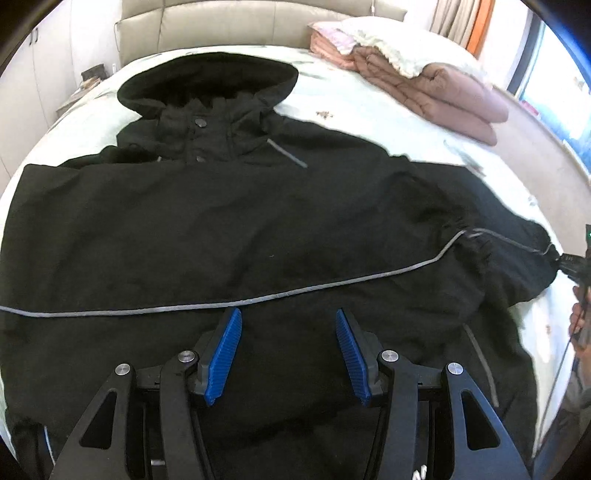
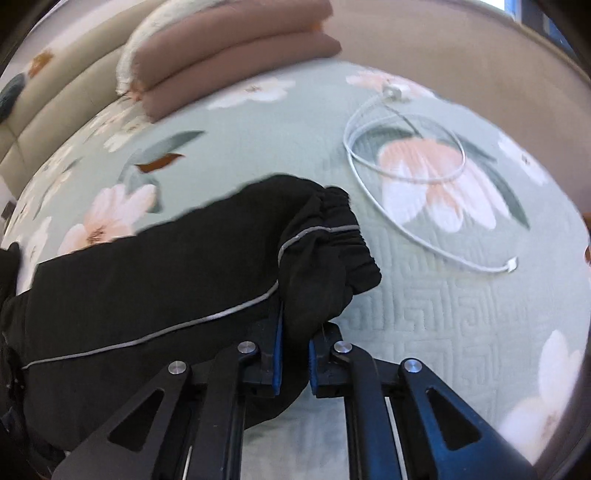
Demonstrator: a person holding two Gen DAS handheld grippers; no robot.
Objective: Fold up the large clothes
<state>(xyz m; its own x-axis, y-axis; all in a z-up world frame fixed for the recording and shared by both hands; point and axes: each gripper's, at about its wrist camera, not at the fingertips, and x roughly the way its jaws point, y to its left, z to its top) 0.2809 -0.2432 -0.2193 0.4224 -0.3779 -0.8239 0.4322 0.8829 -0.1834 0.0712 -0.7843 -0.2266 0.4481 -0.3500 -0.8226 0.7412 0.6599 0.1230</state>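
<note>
A large black hooded jacket (image 1: 236, 221) with grey reflective piping lies spread face up on the bed, hood toward the headboard. My left gripper (image 1: 288, 321) is open and empty, hovering over the jacket's lower front. My right gripper (image 2: 295, 332) is shut on the jacket's right sleeve (image 2: 310, 280) just behind the elastic cuff (image 2: 347, 236), holding it a little above the bedspread. In the left wrist view the right gripper (image 1: 576, 264) shows at the far right edge, at the sleeve's end.
The bed has a pale green floral bedspread (image 2: 461, 332). A white charging cable (image 2: 410, 177) lies coiled just beyond the cuff. Folded brown and pink quilts (image 1: 436, 88) are stacked near the headboard (image 1: 240, 26). A window (image 1: 554, 92) is to the right.
</note>
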